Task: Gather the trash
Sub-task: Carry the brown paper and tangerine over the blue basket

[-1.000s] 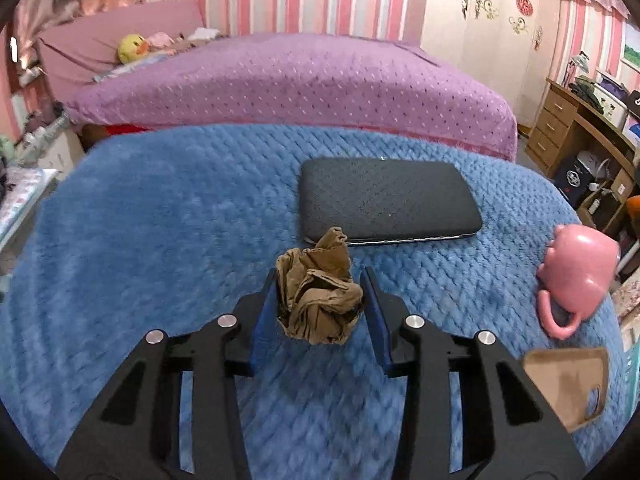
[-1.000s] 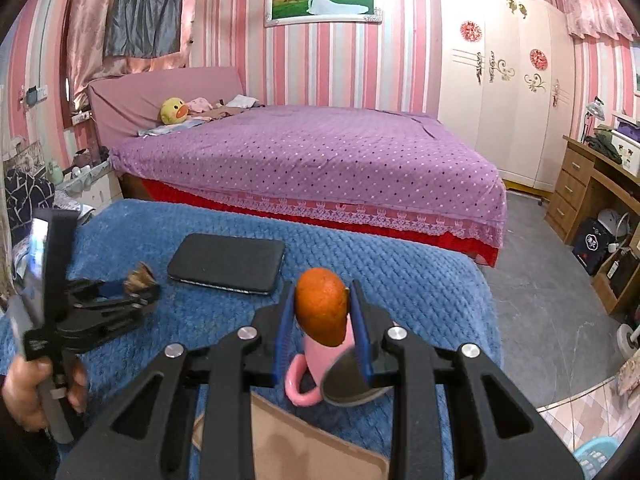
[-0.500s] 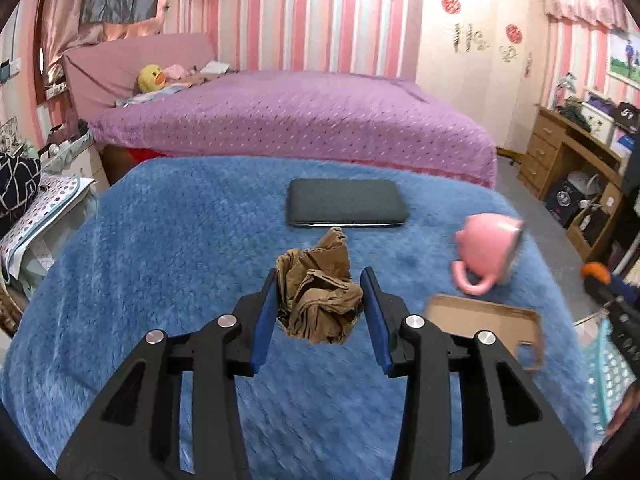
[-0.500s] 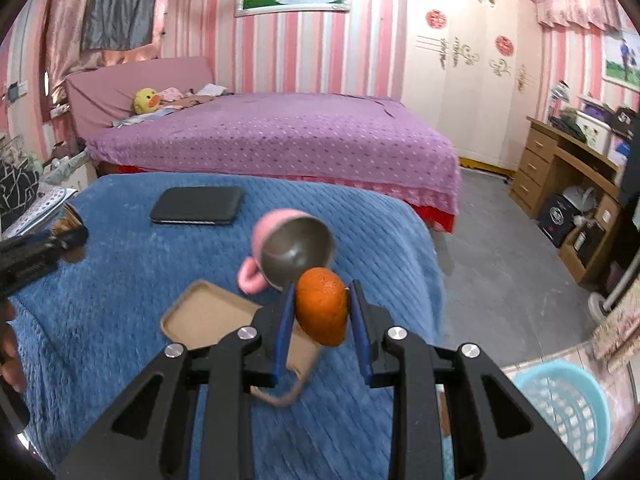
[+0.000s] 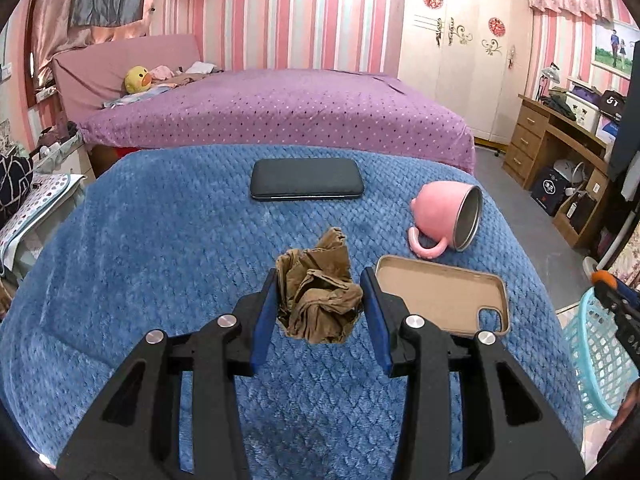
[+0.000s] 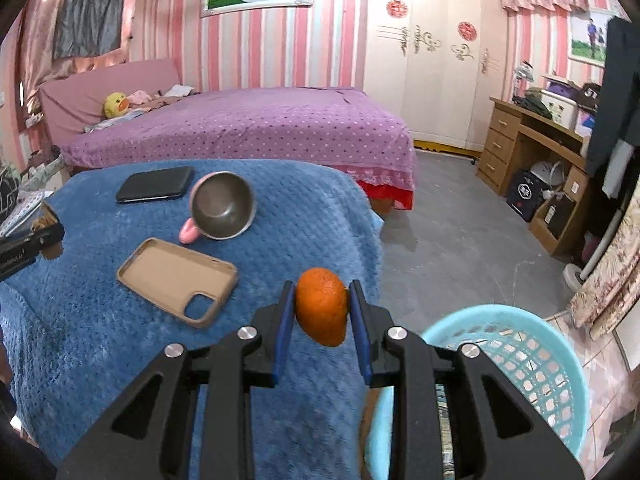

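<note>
My left gripper point(image 5: 320, 300) is shut on a crumpled brown paper wad point(image 5: 318, 294) and holds it above the blue blanket point(image 5: 160, 248). My right gripper point(image 6: 322, 304) is shut on an orange peel point(image 6: 322, 306), above the blanket's right edge and just left of a light blue plastic basket point(image 6: 520, 352) on the floor. The basket also shows at the right edge of the left wrist view point(image 5: 596, 356), with the right gripper and peel point(image 5: 600, 278) over it. The left gripper shows at the left edge of the right wrist view point(image 6: 44, 232).
On the blanket lie a black case point(image 5: 306, 179), a tipped pink mug point(image 5: 444, 212) and a tan phone case point(image 5: 444, 296). A purple bed point(image 5: 280, 112) stands behind. A wooden desk point(image 6: 532, 152) and grey floor point(image 6: 460, 232) are to the right.
Both grippers have pulled back and to the right with their loads. The right gripper has moved from over the mug to the blanket's edge beside the basket.
</note>
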The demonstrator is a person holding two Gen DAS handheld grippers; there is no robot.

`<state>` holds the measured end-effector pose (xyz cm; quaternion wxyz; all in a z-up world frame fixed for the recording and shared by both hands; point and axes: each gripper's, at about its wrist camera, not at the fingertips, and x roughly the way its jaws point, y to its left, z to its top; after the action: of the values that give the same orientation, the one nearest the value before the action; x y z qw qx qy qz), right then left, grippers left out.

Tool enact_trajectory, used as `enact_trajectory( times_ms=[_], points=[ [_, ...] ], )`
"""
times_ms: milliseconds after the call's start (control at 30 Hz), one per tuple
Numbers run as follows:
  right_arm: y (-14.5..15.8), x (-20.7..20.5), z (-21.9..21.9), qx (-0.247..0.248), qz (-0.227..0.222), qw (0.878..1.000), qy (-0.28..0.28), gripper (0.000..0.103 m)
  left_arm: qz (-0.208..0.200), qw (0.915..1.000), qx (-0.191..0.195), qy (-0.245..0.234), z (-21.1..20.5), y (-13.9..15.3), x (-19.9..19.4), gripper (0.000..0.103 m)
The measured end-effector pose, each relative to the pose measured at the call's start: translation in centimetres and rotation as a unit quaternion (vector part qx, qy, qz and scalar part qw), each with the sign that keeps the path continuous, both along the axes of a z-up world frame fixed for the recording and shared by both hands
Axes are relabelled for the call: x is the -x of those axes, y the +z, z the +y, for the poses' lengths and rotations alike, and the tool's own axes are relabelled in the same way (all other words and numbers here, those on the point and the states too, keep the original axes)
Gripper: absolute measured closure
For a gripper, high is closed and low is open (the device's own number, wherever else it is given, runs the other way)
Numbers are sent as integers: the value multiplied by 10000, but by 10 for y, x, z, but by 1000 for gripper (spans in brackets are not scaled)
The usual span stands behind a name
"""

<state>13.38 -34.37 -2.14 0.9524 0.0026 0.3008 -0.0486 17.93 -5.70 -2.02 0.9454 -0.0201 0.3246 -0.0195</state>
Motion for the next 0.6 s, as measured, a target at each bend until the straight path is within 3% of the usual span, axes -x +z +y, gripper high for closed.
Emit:
enact_trajectory(
  times_ms=[500,600],
  points=[
    [-6,30,-75,-79,26,9986,-526,75,-338,9981,-87,-511,-74,13,27,63],
    [-6,41,-94,-101,-10,9978,-662,75,-351,9971,51,-669,-95,15,34,63]
  ],
)
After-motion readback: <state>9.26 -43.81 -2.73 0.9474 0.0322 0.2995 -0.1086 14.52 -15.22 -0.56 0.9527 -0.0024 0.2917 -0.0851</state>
